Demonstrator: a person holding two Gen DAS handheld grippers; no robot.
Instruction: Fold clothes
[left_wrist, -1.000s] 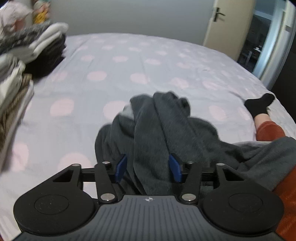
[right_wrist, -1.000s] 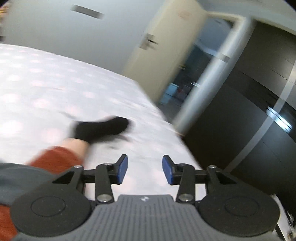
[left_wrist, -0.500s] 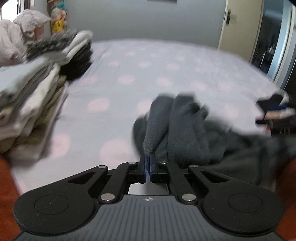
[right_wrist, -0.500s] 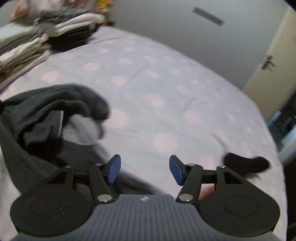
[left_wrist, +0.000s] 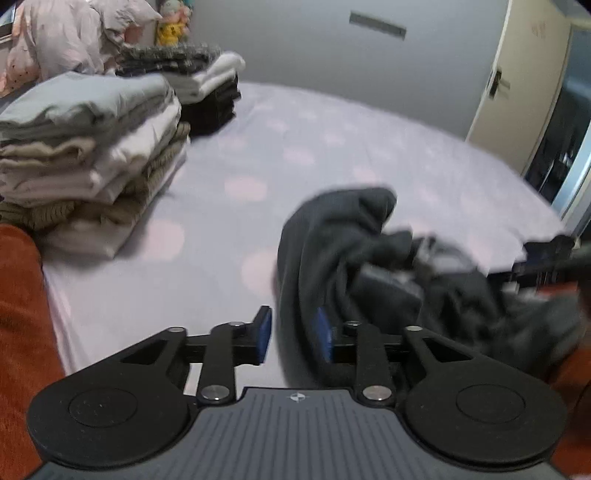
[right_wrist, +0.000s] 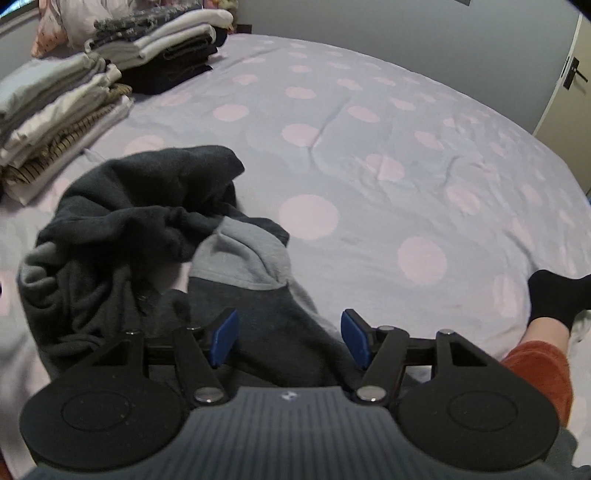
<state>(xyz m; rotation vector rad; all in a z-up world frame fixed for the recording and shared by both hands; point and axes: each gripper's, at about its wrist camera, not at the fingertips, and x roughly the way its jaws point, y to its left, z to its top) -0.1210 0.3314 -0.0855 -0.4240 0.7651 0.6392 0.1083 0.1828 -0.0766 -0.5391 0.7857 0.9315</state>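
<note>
A dark grey sweatshirt (left_wrist: 332, 236) with a paler grey lining lies crumpled on the bed; in the right wrist view the sweatshirt (right_wrist: 140, 206) fills the lower left. My left gripper (left_wrist: 292, 334) is open, and a fold of the cloth runs between its blue pads, close to the right pad (left_wrist: 321, 334). My right gripper (right_wrist: 289, 338) is open wide, low over the near part of the garment, with cloth showing between its fingers. The far right of the left wrist view is blurred.
The lilac bedspread (right_wrist: 369, 147) has pink dots. Two stacks of folded clothes stand at the left: a pale one (left_wrist: 92, 147) (right_wrist: 55, 110) and one with dark items (left_wrist: 207, 85) (right_wrist: 166, 48). A person's leg in a black sock (right_wrist: 554, 295) rests at the right. A door (left_wrist: 517, 92) is beyond.
My left gripper, shut on the sweatshirt half a second ago, has opened and let it go. My right gripper swung from the door side to over the garment and stayed open.
</note>
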